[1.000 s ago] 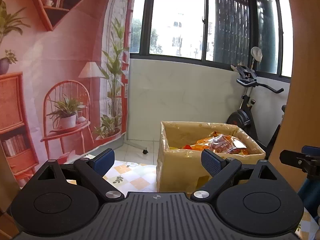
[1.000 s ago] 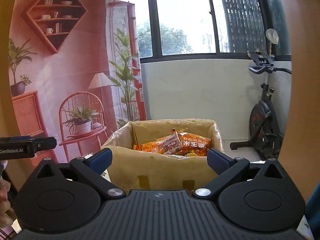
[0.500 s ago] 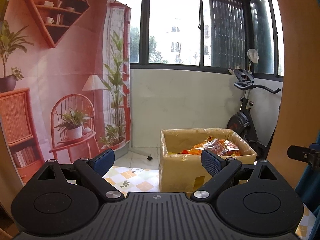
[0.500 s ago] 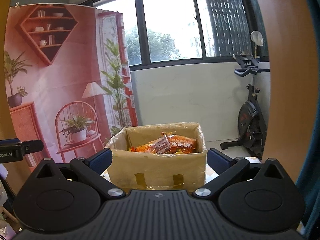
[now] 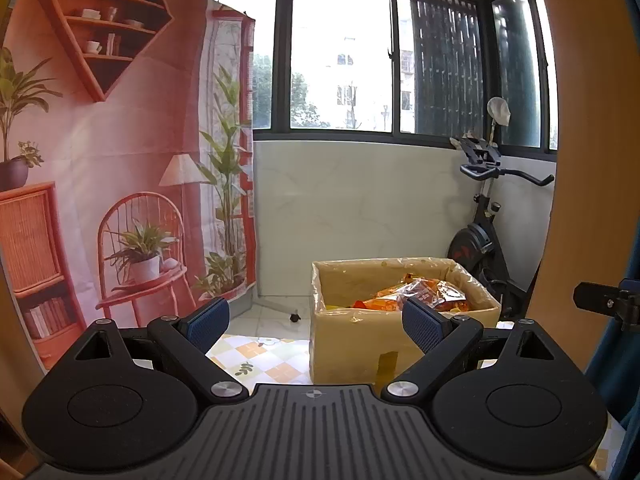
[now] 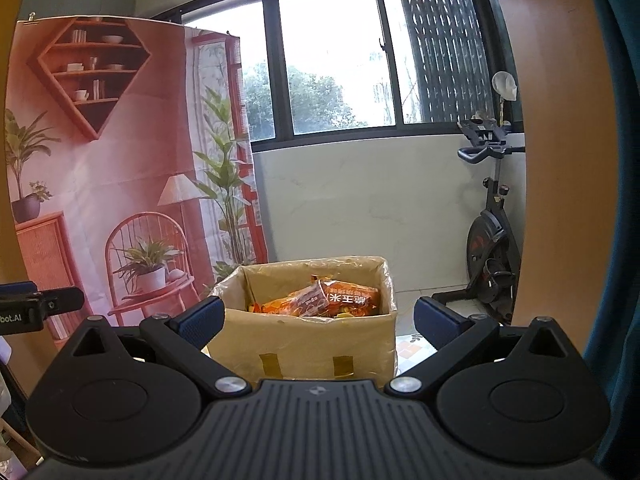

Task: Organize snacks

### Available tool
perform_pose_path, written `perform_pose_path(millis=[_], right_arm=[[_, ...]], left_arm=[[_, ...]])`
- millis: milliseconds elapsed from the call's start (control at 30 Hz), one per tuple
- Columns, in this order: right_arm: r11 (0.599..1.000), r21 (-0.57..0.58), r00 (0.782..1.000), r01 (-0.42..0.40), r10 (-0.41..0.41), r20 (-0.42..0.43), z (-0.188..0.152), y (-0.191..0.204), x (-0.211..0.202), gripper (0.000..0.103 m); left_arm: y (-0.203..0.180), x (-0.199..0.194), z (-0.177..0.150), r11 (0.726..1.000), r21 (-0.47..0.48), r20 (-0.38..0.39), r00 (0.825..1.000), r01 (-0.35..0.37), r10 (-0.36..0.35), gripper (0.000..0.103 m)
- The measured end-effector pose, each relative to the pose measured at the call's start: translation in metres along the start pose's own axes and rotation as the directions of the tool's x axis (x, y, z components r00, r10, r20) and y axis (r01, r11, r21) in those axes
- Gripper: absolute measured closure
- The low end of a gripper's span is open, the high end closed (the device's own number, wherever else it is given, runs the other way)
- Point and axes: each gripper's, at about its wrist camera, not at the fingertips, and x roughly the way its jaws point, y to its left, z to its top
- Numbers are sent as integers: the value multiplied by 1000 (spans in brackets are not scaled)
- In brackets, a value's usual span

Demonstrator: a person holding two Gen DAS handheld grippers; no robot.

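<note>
Orange snack packets lie heaped inside the open cardboard box, which stands on a checkered tablecloth. A clear plastic liner folds over the box rim. The left gripper hovers short of the box, jaws spread wide and empty; the right gripper faces the box front, jaws likewise apart with nothing between them. Behind the box to the right stands an exercise bike; to the left hangs a printed backdrop.
</note>
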Motion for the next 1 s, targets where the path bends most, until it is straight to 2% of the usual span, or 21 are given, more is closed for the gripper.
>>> perform_pose_path(millis=[1000], right_arm=[[1000,-5,1000,10,-10,0,-3,-1,-1,0]], left_arm=[[4,0,1,1000,-15,-14,1000,-3,3,8]])
